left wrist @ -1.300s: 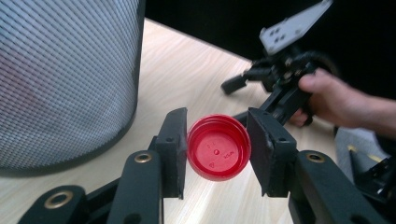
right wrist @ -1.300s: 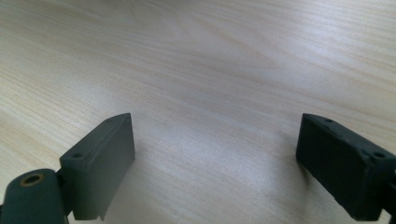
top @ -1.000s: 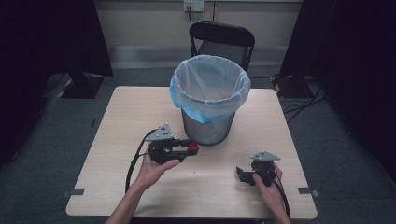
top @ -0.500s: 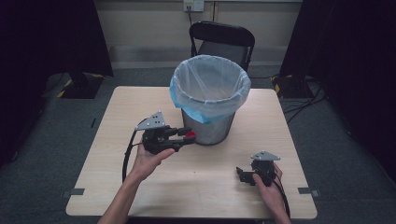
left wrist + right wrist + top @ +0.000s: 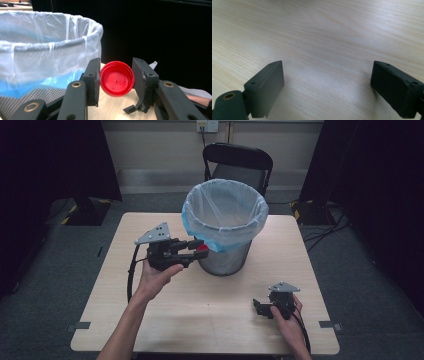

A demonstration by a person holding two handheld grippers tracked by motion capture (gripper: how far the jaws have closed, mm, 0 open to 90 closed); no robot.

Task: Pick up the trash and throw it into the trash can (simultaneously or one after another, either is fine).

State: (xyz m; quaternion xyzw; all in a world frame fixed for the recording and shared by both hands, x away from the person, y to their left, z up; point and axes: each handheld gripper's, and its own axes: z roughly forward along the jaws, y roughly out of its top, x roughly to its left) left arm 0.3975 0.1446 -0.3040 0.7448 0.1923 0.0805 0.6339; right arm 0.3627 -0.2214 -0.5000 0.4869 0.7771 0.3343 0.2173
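Two tongs are in your hands. Your right tongs [image 5: 261, 308] rest low on the table [image 5: 210, 315], near you, wide open with nothing in them. Your left tongs [image 5: 196, 251] are up in the air, squeezing a red cap [image 5: 117, 78] just beside the bin [image 5: 225, 220]. Behind the bin stands a chair [image 5: 238, 164].

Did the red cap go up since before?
Yes. The red bottle cap rose from mid-height of the trash bin up toward its rim.
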